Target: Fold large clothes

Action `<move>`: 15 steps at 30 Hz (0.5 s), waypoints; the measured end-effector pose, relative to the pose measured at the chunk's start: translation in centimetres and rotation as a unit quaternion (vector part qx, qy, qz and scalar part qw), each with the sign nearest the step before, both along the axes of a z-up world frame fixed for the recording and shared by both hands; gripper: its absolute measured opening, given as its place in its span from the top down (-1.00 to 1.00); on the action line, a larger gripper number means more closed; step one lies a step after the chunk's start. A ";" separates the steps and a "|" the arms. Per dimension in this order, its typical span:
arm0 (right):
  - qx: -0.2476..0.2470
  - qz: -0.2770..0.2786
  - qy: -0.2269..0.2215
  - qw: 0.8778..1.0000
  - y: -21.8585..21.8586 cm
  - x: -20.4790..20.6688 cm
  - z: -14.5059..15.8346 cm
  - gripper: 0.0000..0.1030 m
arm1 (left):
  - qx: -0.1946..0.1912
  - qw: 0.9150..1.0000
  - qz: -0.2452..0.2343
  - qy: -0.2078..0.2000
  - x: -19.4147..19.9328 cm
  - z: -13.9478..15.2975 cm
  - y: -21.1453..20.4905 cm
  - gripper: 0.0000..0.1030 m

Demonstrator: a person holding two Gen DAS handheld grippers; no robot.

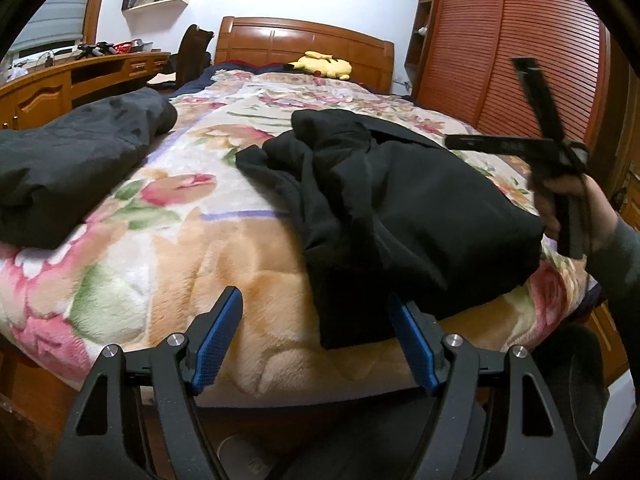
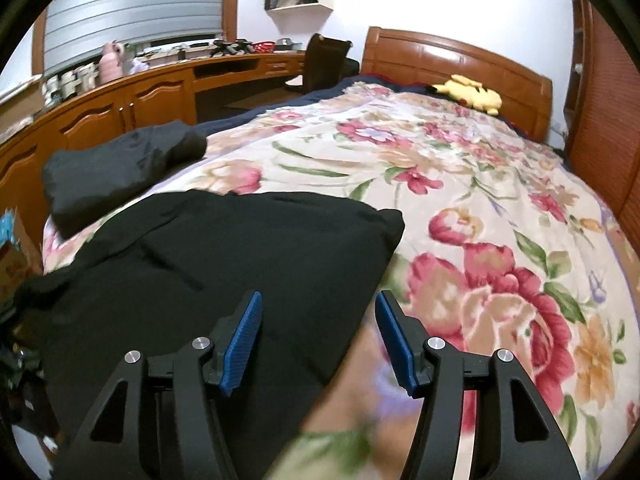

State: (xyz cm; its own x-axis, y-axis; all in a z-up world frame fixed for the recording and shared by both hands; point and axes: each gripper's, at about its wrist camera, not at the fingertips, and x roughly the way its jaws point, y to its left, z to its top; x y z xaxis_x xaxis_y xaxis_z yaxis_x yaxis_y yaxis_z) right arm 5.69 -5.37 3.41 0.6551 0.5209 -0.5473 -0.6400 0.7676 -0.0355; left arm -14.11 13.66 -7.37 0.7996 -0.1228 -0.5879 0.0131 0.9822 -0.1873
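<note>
1. The left hand-held gripper [image 1: 316, 336] hangs at the foot of the bed, its blue-padded fingers spread wide with nothing between them; the right pad sits just beside the near hem of a black garment [image 1: 400, 216], though whether it touches cannot be told.
2. The right hand-held gripper [image 2: 318, 338] hovers over the same black garment [image 2: 224, 280], its fingers likewise parted wide and empty, one above the cloth and one above the floral blanket [image 2: 480, 208].
3. In the left wrist view the right hand-held gripper [image 1: 560, 152] appears blurred, gripped in the person's right hand [image 1: 568, 208] beyond the garment's right edge.
4. The black garment lies bunched on the floral blanket [image 1: 192, 248] near the foot of the bed, its long axis running roughly from foot towards the headboard [image 1: 304, 46].
5. A second dark garment [image 1: 80, 160] rests well apart on the bed's left side, near the wooden counter [image 2: 132, 104].
6. A yellow plush toy [image 2: 472, 94] lies by the headboard.
</note>
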 end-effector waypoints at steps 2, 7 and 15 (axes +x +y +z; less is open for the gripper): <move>-0.003 -0.007 0.010 1.000 0.5 2.0 -0.1 -0.19 | -0.007 1.000 -0.007 0.002 0.3 -0.1 -0.1 -0.22; 0.030 -0.018 0.068 0.997 1.2 7.8 -0.8 -0.40 | -0.009 1.000 -0.014 0.004 0.8 0.0 -0.4 0.08; 0.049 0.016 0.181 0.982 3.0 14.5 -3.1 -0.40 | -0.012 1.000 -0.023 0.009 0.6 0.2 -1.3 0.49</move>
